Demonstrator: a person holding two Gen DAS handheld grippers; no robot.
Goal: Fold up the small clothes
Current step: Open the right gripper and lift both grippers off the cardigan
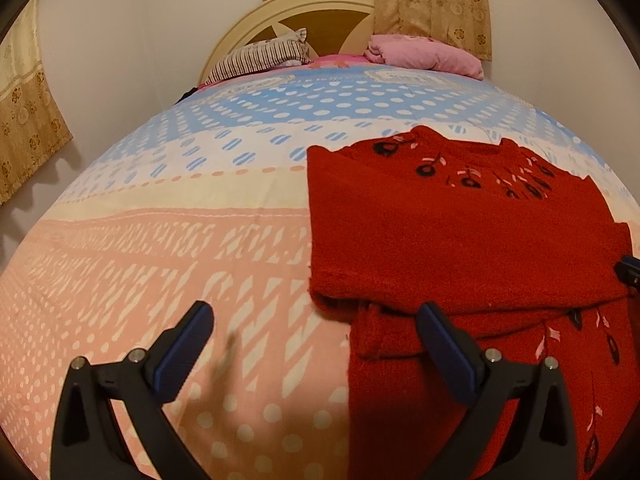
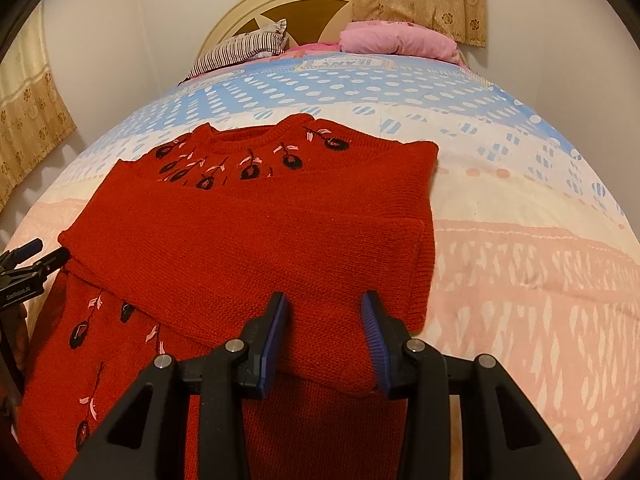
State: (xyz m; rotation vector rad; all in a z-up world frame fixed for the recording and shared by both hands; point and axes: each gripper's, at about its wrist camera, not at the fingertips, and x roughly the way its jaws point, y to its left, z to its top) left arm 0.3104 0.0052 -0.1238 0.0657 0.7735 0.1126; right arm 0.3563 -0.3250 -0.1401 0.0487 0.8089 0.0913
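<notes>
red sweater half folded on the bedspread, left gripper wide open at its corner, pillows way back

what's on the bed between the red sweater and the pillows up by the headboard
Nothing: only bare patterned bedspread lies between the red sweater and the striped pillow and pink pillow. Both wrist views show that stretch.

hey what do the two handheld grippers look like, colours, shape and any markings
Both match. The left gripper and right gripper have matte black plastic frames with triangular cut-outs, silver round bolt heads at the joints, and two fingers faced with ribbed dark blue pads. Seen from the right wrist view, the left one carries small white lettering, too blurred to read. No cables or sleeves show.
</notes>
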